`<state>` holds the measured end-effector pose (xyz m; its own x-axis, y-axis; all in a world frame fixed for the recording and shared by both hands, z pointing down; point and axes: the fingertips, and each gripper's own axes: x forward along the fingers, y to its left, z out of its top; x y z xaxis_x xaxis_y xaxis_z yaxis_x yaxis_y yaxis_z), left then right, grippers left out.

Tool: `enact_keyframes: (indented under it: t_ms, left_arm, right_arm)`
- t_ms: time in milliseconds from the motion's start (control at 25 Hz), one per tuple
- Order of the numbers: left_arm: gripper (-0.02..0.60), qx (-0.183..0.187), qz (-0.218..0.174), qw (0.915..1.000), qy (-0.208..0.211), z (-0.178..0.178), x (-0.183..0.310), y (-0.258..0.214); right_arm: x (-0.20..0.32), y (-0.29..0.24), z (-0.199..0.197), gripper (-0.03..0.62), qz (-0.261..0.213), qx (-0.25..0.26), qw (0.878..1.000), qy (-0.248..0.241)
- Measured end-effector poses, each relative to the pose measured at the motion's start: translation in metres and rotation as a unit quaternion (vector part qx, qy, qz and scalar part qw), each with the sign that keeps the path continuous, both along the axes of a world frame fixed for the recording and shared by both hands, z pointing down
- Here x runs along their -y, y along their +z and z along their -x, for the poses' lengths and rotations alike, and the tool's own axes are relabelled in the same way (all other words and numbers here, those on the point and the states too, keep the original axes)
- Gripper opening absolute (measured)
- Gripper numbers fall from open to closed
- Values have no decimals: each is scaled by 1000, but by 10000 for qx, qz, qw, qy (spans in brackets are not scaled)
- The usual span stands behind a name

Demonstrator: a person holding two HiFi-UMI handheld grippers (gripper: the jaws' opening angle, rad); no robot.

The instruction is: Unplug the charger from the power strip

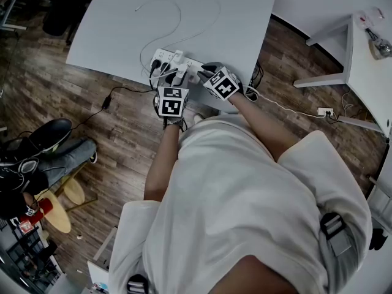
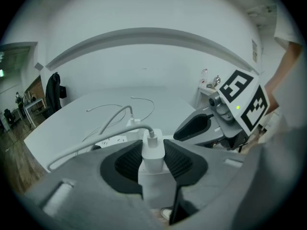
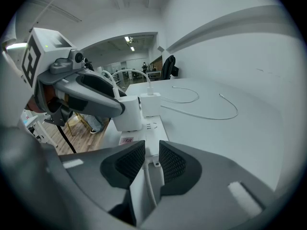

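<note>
**Charger clamped in the left fingers**

Left fingers press both sides of the white charger, which stands upright on the power strip. Right fingers, narrow, hold the strip's corded end at the bench edge.

White charger & pwr strip, pale-grey table, brown wood-grain floor.

The jaws of my left gripper hide the lower half and prongs of the charger — its seat in the power strip unseen — and whether my right gripper clamps that strip's near end or straddles it I cannot determine; its label is too small to read.
</note>
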<state>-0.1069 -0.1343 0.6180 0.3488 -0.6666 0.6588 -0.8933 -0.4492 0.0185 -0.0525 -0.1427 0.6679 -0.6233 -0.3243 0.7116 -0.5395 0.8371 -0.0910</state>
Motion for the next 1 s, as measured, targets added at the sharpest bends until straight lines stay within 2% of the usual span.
enact_keyframes:
  t_ms: [120,320,480,600,800,1000]
  left_arm:
    - [141,-364,-34,9989,-305,7,2,-8]
    - [140,-460,-138,9971,-589,27,5,-15]
    - [140,-687,-123,9949,-734,30,-5,-13]
    - [140,-956,-159,9926,-737,25,-9,-17]
    - [140,-1781,-39,9824,-560,-7,-11,-23]
    - [141,-2211,282,9748,-35,-60,-13,-17]
  right_arm:
    - [0,-1,-1,93,-11,-5,10000,-25]
    - [0,0,-1,92,7,1,10000,19]
    - [0,3,-7,76,174,154,9992,311]
    - [2,-7,-14,50,111,326,9980,523]
    - [15,-33,-41,9,-114,697,9909,1145]
    - [21,-49,-76,5,-188,881,9812,1709]
